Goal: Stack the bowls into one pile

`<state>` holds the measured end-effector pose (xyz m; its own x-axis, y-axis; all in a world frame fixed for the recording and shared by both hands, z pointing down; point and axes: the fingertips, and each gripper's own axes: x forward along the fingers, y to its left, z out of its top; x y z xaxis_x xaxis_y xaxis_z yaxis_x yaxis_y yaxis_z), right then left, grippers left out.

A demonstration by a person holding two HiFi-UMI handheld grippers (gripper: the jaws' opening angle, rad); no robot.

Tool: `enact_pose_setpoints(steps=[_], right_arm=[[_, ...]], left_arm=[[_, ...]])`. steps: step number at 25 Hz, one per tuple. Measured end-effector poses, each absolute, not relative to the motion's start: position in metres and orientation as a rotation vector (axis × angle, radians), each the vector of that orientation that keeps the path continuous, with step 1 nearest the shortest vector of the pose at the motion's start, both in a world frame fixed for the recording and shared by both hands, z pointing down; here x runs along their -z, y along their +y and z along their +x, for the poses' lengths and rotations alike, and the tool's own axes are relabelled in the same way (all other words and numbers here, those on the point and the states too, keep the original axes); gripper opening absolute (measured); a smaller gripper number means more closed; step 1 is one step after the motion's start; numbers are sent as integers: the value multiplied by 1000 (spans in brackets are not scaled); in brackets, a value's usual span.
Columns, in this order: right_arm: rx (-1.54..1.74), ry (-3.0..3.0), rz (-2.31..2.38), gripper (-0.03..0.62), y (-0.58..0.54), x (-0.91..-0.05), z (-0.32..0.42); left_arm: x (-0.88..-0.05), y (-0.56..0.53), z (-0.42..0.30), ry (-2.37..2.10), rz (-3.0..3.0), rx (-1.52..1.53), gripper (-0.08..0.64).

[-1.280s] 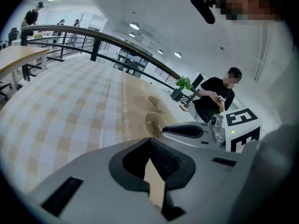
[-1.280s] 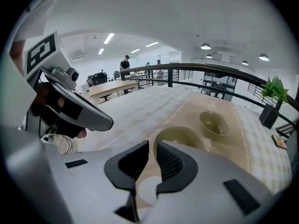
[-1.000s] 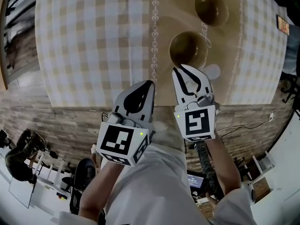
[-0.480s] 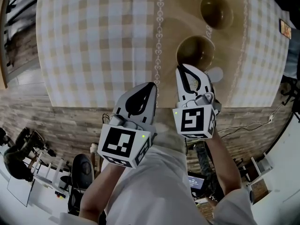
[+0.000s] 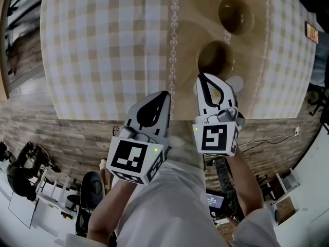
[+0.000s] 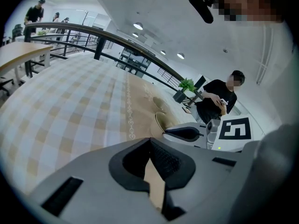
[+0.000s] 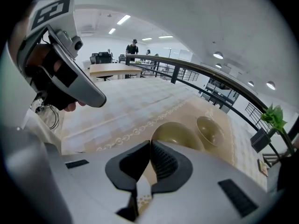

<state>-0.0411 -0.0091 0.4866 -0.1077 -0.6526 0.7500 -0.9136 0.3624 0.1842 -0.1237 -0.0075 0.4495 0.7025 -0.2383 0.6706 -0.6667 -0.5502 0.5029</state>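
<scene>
Apparently left gripper (image 6: pixel 149 143), right gripper (image 7: pixel 150 143) jaws closed, empty; head view: near bowl (image 5: pixel 216 59), far bowl (image 5: pixel 235 14) apart.

No legible text or labels

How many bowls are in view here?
2. The near bowl lies just ahead of the right gripper; the far bowl stands beyond it, apart. No others show.
</scene>
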Motion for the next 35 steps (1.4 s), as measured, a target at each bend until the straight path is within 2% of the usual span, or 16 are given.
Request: enact_pose_setpoints(steps=[13,19,27,35], right_arm=[[-451,-1882,1381,40,-38,-460,-21],[-419,-1905,1382,40,-8,-439,-26],[-388,-1908,1427,40,-40,-407,12],[-347,-1915,1450,40,-31,-386,27]], left_arm=[[-430,-51,-84,-669,2155,-695,20],[-422,-27,-83,-663,2179,-684,20],[-397,-61,-48,-668,2205,-667,21],[-376,-52,-34,-680,2226,-645,21]])
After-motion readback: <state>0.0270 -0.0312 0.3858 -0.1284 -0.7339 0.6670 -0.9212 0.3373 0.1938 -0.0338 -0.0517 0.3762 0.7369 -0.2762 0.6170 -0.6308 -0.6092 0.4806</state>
